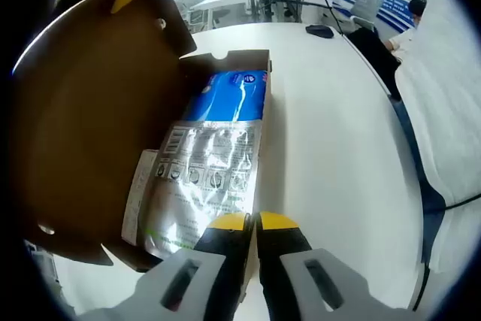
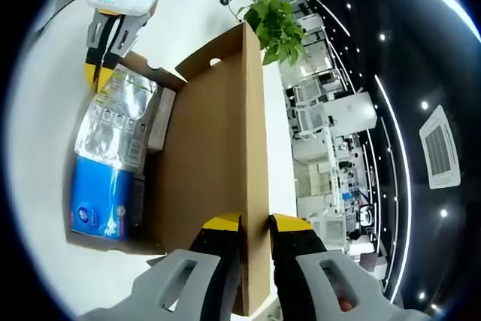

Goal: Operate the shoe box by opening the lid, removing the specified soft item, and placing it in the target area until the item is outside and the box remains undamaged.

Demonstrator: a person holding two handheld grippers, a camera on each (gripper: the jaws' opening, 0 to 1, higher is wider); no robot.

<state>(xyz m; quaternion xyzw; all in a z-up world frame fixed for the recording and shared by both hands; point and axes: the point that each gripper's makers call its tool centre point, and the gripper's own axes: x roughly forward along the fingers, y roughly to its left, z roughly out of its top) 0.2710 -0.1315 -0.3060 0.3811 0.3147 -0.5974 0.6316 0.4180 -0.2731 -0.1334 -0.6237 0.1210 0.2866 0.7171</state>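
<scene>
A brown cardboard shoe box (image 1: 264, 103) lies open on a white table (image 1: 331, 148). Its lid (image 1: 90, 110) stands up at the left. Inside lies a soft pack (image 1: 214, 155), blue at the far end and silver near me. My left gripper (image 1: 253, 223) sits at the box's near right corner, its jaws almost together over the box wall. In the right gripper view the lid (image 2: 218, 155) rises edge-on between the jaws of my right gripper (image 2: 255, 225), which is shut on it. The pack (image 2: 113, 133) lies left of the lid, and the left gripper (image 2: 96, 65) is at the box's far end.
The white table (image 2: 45, 148) spreads around the box. A small black object (image 1: 319, 31) lies at its far side, past it a dark chair (image 1: 372, 43) and a seated person (image 1: 413, 13). White cloth (image 1: 443, 110) hangs at the right. A green plant (image 2: 278, 24) stands behind the lid.
</scene>
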